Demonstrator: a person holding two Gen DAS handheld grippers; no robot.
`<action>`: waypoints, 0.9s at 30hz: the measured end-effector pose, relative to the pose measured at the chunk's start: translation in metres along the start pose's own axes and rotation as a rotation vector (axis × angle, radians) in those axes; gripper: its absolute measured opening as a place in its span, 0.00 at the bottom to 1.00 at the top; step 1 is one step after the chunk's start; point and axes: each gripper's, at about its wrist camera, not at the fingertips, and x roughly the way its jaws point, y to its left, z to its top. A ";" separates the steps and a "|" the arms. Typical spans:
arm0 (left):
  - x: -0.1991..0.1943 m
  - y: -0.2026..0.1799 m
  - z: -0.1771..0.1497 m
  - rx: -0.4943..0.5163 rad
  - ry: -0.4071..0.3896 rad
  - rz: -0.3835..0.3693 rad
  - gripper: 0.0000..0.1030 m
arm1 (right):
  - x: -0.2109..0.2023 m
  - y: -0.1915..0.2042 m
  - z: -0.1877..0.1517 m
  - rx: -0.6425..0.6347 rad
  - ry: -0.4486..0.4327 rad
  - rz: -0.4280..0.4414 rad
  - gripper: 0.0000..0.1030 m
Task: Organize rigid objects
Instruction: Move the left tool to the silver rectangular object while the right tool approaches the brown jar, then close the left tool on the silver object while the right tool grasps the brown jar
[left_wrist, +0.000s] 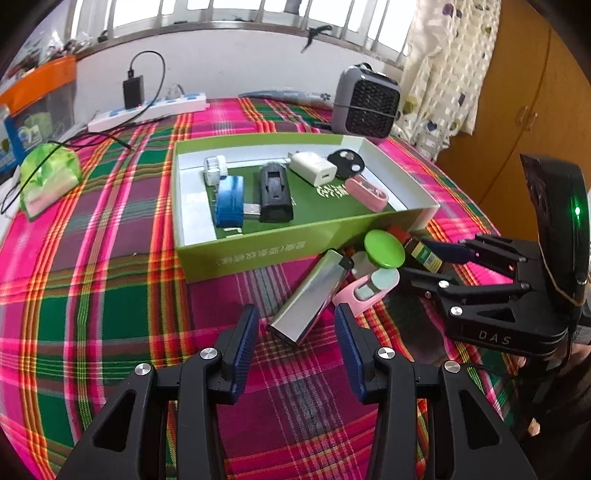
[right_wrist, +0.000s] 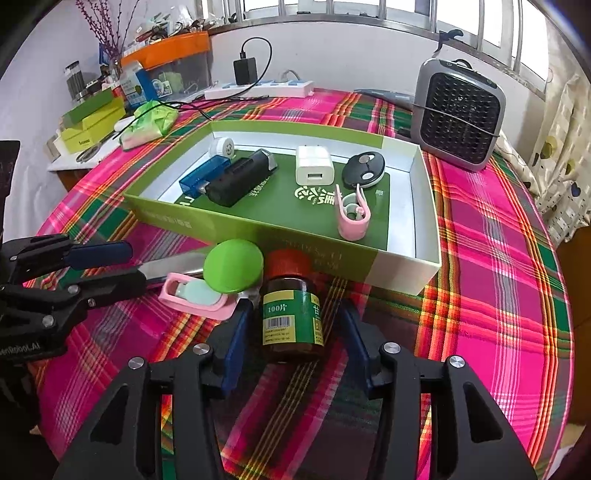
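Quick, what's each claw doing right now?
Left gripper: open, empty, around the end of the silver box.
Right gripper: open, empty, either side of the brown bottle.

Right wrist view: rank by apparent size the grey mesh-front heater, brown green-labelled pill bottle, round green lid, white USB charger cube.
1. Grey mesh-front heater
2. Brown green-labelled pill bottle, inflated by nearness to the camera
3. Round green lid
4. White USB charger cube

Bottle and lid are fairly close.
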 end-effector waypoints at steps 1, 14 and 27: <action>0.000 0.000 0.000 0.003 0.000 0.002 0.41 | 0.000 0.000 0.000 -0.001 0.000 -0.002 0.48; 0.012 -0.006 0.006 0.069 0.032 0.050 0.41 | 0.002 0.000 0.005 -0.019 -0.003 -0.017 0.48; 0.020 -0.016 0.011 0.140 0.051 0.121 0.41 | -0.004 0.000 0.000 -0.050 -0.019 -0.031 0.32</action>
